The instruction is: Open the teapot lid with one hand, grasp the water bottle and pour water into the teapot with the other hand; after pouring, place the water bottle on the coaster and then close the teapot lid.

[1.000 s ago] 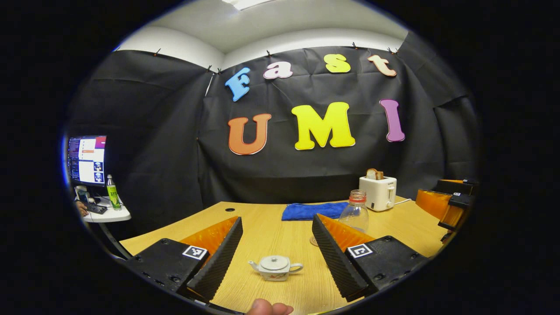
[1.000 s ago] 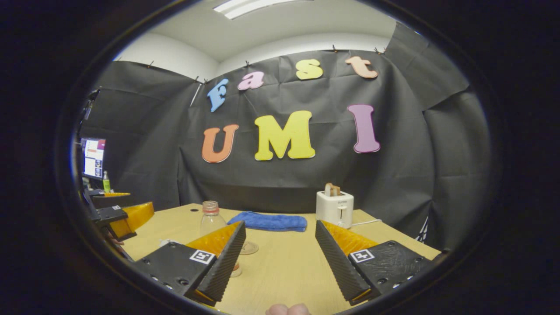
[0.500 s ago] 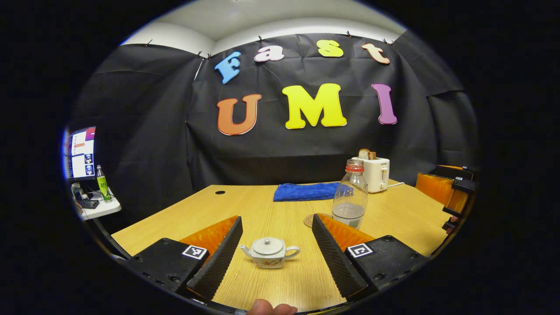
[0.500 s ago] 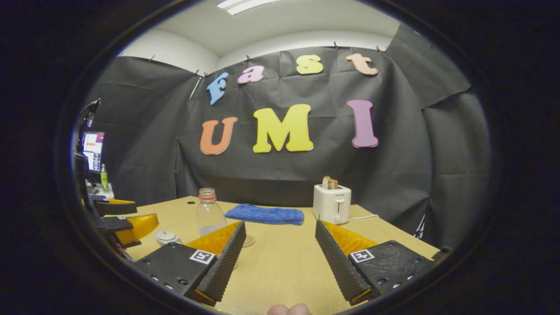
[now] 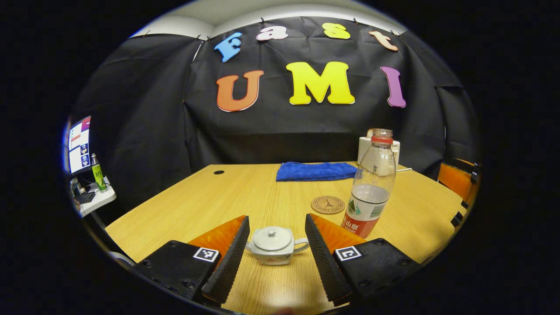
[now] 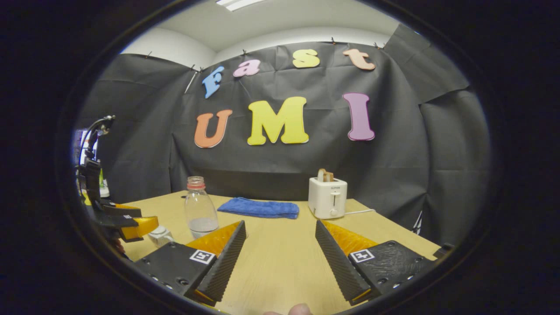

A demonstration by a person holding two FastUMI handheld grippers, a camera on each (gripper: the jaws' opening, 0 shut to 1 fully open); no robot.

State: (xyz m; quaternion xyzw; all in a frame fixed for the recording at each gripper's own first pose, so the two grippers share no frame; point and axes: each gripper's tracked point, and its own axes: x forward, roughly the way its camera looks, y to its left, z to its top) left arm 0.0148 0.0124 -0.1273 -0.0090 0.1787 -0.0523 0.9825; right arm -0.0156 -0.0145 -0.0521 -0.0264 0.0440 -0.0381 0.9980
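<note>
Left gripper view first, sweeping left to right: the left gripper point(image 5: 273, 258) stands spread wide, one finger on either side of the small white teapot point(image 5: 274, 246), which sits between the fingers with gaps on both flanks, nothing touching. The lid point(image 5: 272, 237) is on, its little knob up top. Risk one, as I judge it: these fingers straddle the whole pot, not the knob. Close from this height and they pinch the body, or shove the pot sideways across the wooden table point(image 5: 197, 205).

Past the right-hand finger, the round coaster point(image 5: 328, 204) lies flat, and just beside it stands the water bottle point(image 5: 371, 186), uncapped, partly filled. It's tall and near; a finger swinging outward could clip it, and with no cap that means a spill.

Right gripper view now: the left gripper point(image 6: 131, 218) shows far off by the teapot point(image 6: 161, 235). The water bottle point(image 6: 200, 208) rises just beyond the near left finger. The right gripper point(image 6: 280, 262) is splayed wide over bare table, holding nothing. Off its right finger sit a blue cloth point(image 6: 259, 207) and a white toaster point(image 6: 327, 197). A hasty grab high on the bottle could tip it.
</note>
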